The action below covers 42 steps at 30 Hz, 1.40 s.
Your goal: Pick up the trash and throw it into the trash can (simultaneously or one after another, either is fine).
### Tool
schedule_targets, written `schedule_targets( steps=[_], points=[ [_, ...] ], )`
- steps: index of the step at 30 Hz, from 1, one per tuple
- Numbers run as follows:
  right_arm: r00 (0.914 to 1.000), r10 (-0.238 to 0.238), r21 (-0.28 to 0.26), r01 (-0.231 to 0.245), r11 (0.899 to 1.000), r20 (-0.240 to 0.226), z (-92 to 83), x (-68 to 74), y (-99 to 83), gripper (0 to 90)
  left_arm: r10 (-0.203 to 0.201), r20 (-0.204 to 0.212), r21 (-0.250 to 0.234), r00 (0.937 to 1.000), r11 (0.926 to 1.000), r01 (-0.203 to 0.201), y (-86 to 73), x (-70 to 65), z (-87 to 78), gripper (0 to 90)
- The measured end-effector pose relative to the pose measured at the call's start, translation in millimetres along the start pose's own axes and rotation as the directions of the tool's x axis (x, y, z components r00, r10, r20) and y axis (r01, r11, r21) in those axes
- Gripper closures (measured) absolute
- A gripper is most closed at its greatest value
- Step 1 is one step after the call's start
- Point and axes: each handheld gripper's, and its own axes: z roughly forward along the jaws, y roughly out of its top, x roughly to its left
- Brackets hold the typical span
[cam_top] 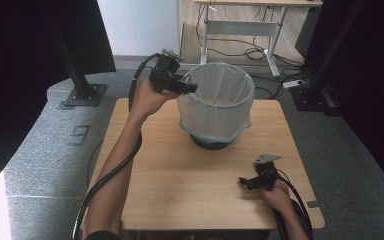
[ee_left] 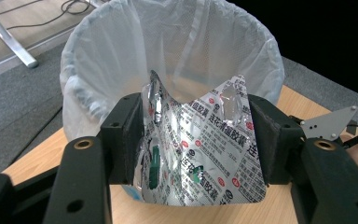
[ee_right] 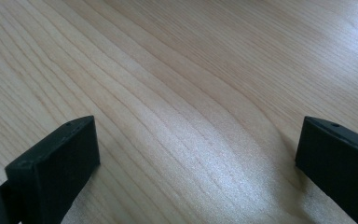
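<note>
Left gripper (ee_left: 186,154): clamped on foil blister pack (ee_left: 200,154), bowed between pads, raised at near rim of lined wastebasket (ee_left: 121,56). Carried to bin; release over opening outstanding, judged near final step. Right gripper (cam_top: 252,181): spread wide, nothing held, resting low over wooden table (ee_right: 177,93). Printed foil legible from left gripper view; from high view, pack hidden behind gripper.

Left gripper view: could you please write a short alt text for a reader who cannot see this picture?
The left gripper clamps a bent, silver blister pack with red and dark print between its two black jaws. Just beyond it stands a bin lined with a white plastic bag, on a light wooden table.
</note>
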Motion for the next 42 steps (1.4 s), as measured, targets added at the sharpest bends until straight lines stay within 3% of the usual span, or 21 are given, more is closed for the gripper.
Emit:
schedule_targets(
  steps=[18, 33, 42],
  points=[
    [1.0, -0.002, -0.001, 0.002, 1.0, 0.0, 0.1, 0.2, 0.0, 0.0, 0.013, -0.011, 0.006, 0.9999, 0.9999, -0.013, 31.8, -5.0, 30.8, 41.2],
    [1.0, -0.002, -0.001, 0.002, 1.0, -0.002, 0.2, 0.5, 0.1, 0.0, 0.027, -0.035, 0.019, 0.999, 0.9995, -0.026, 54.7, -6.3, 68.5, 40.6],
    [1.0, -0.003, -0.001, 0.003, 1.0, -0.003, 0.2, 0.5, 0.1, 0.0, 0.026, -0.058, 0.042, 0.998, 0.9988, -0.023, 51.1, -5.0, 96.5, 36.2]
  ],
)
